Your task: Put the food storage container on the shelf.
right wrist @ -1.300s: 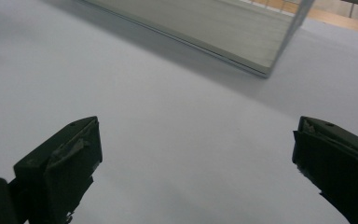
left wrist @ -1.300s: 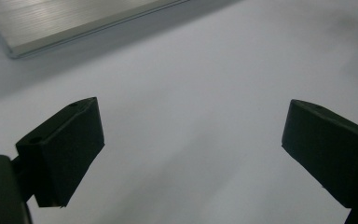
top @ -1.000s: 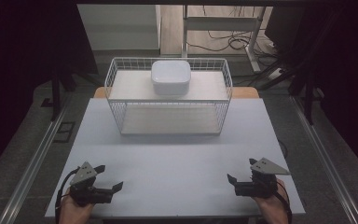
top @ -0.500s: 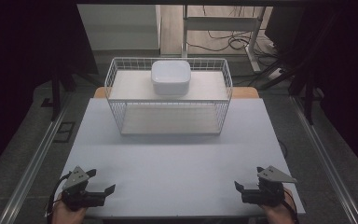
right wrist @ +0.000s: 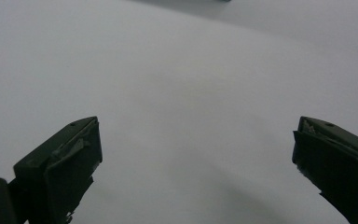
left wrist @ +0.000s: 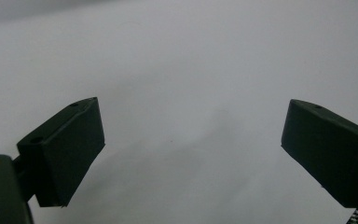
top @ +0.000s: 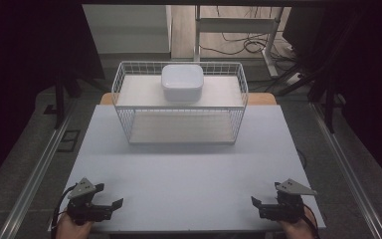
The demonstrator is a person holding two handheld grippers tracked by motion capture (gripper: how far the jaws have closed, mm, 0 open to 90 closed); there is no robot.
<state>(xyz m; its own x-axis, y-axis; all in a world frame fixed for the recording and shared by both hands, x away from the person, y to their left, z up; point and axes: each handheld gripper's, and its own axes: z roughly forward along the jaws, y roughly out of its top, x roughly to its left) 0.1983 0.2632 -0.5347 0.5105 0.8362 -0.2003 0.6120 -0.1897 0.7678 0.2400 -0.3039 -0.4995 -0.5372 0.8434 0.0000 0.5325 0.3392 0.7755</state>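
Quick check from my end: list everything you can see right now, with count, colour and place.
wire basket: 1, white, far middle of the table
container: 1, white, rounded square, on the basket's upper shelf
table: 1, white top, bare near half
frame with cables: 1, pale, on the floor behind the table
left gripper: 1, black, near left corner, jaws open, holding nothing
right gripper: 1, black, near right corner, jaws open, holding nothing
hands: 2, at the near edge
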